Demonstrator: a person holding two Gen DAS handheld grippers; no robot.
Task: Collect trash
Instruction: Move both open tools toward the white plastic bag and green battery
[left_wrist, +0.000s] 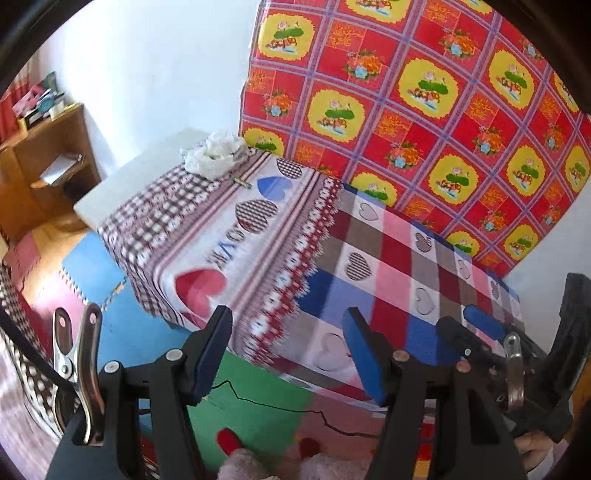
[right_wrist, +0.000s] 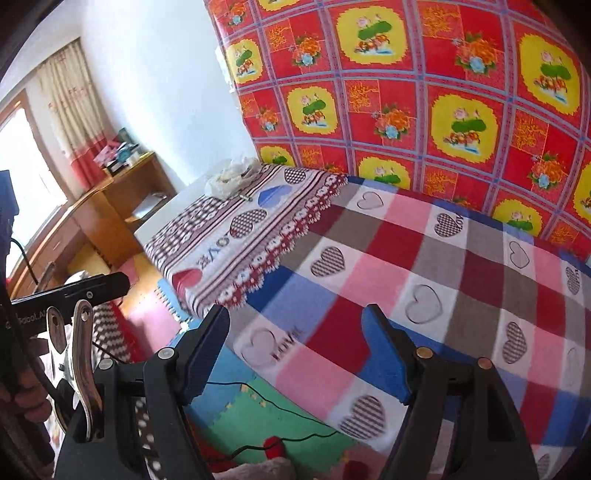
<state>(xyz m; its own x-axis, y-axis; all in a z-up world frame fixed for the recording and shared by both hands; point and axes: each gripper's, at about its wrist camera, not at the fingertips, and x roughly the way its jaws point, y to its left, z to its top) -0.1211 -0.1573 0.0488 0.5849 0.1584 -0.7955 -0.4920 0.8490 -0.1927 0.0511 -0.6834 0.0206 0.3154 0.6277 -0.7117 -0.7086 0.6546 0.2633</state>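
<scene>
Lying at the far end of the bed (left_wrist: 258, 236): crumpled white trash (left_wrist: 214, 155), seemingly light, soft, crushable; best pinching a raised fold. Hovering near the bed's near edge, both spread apart, holding nothing: left gripper (left_wrist: 288, 350), right gripper (right_wrist: 295, 347).

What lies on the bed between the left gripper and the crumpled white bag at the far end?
Only patterned bedding and a small green wrapper just short of the crumpled white bag; left gripper jaws open, empty. The left wrist view shows it.
</scene>
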